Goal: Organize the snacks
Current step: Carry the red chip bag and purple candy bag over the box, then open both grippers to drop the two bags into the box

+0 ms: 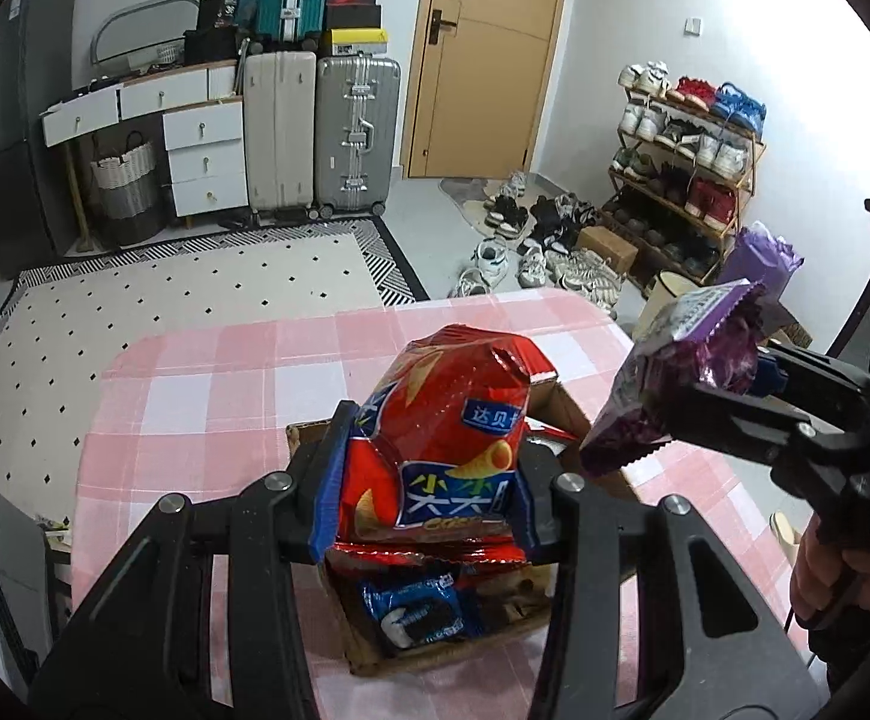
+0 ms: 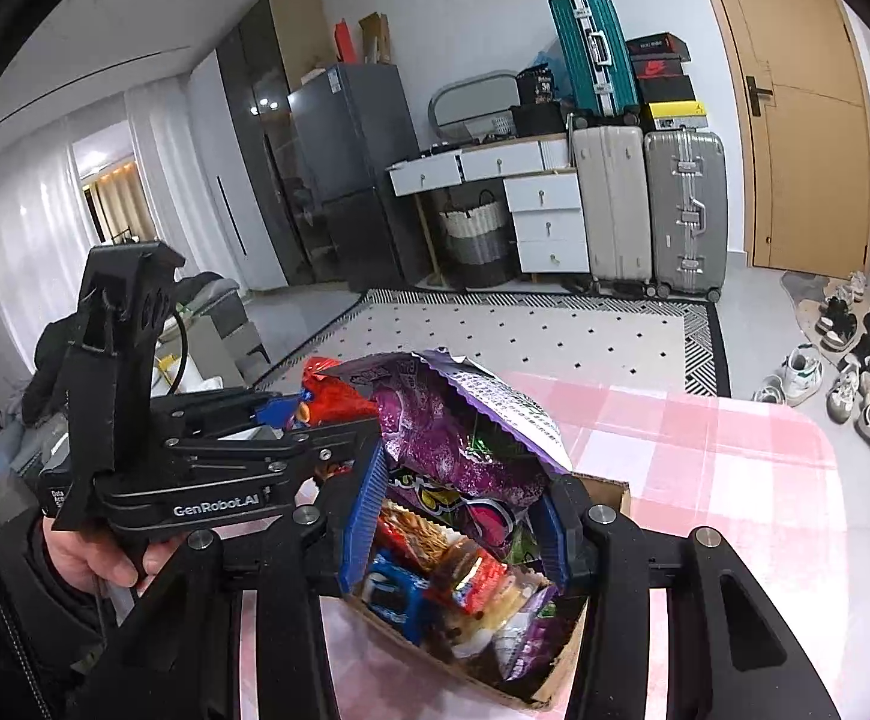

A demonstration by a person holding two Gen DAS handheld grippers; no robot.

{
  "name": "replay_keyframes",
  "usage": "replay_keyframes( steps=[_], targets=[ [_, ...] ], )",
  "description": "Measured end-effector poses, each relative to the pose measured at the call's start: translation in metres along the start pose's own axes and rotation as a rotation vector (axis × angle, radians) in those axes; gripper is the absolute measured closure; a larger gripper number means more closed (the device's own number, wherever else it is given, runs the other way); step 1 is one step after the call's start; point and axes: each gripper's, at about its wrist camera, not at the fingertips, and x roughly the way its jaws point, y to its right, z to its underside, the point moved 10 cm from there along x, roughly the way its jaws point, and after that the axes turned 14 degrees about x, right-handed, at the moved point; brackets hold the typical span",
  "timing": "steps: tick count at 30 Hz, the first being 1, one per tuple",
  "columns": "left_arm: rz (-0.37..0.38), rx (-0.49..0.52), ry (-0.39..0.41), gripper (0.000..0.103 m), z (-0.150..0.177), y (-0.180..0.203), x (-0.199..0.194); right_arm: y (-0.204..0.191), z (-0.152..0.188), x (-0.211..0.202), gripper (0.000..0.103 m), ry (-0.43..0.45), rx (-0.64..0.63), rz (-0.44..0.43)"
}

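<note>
Red chip bag [image 1: 435, 450] is clamped in the left hand-held gripper [image 1: 429, 480], and the purple snack bag [image 2: 465, 438] is pinched the same way in the right hand-held gripper [image 2: 459, 516], so both are closed on a bag and neither is free. Both bags hang in the air right over the cardboard box [image 2: 606, 495], which sits on the table [image 1: 207, 372] with its pink checked cloth. That box already has a bunch of stuff in it: a blue cookie pack [image 1: 417, 609], some red wrappers, a bit more purple at the near corner. From the wrist views I can't tell if these two are on their way in or coming out, but my read is we're mid-carry in the sorting step, with the bags yet to be set down anywhere. Next move probably needs each one lowered to its spot, either into a gap in the box or onto the bare cloth beside it, then the jaws let go one at a time. Puffy bags like these are light and crinkly, so I'd ease them down and not squash them.
</note>
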Motion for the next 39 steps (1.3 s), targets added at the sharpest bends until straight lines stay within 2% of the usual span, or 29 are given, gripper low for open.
replay_keyframes(
  steps=[15, 17, 19, 20, 21, 23, 29, 36, 39],
  targets=[
    [0.035, -0.003, -0.079, 0.062, 0.021, -0.008, 0.065, 0.035, 0.021, 0.054, 0.057, -0.072, 0.025, 0.033],
    [0.069, 0.002, -0.124, 0.055, 0.028, -0.004, 0.075, 0.038, 0.026, 0.061, 0.056, -0.087, 0.027, 0.037],
    [0.053, 0.018, -0.139, 0.039, 0.035, -0.003, 0.079, 0.04, 0.03, 0.064, 0.054, -0.093, 0.027, 0.038],
    [0.047, 0.022, -0.137, 0.037, 0.036, -0.004, 0.079, 0.04, 0.031, 0.064, 0.05, -0.088, 0.027, 0.035],
    [0.038, 0.018, -0.13, 0.036, 0.038, -0.006, 0.077, 0.039, 0.032, 0.062, 0.047, -0.08, 0.026, 0.035],
    [0.032, -0.002, -0.122, 0.03, 0.04, -0.01, 0.074, 0.041, 0.035, 0.058, 0.03, -0.067, 0.03, 0.037],
    [-0.005, -0.043, -0.079, 0.028, 0.05, -0.022, 0.049, 0.038, 0.034, 0.037, 0.029, -0.028, 0.031, 0.028],
    [-0.038, -0.044, -0.032, 0.024, 0.063, -0.011, -0.003, 0.024, 0.041, -0.006, 0.026, 0.04, 0.03, 0.025],
    [-0.057, -0.028, -0.018, 0.024, 0.069, -0.001, -0.025, 0.016, 0.046, -0.029, 0.021, 0.082, 0.015, 0.022]
  ],
)
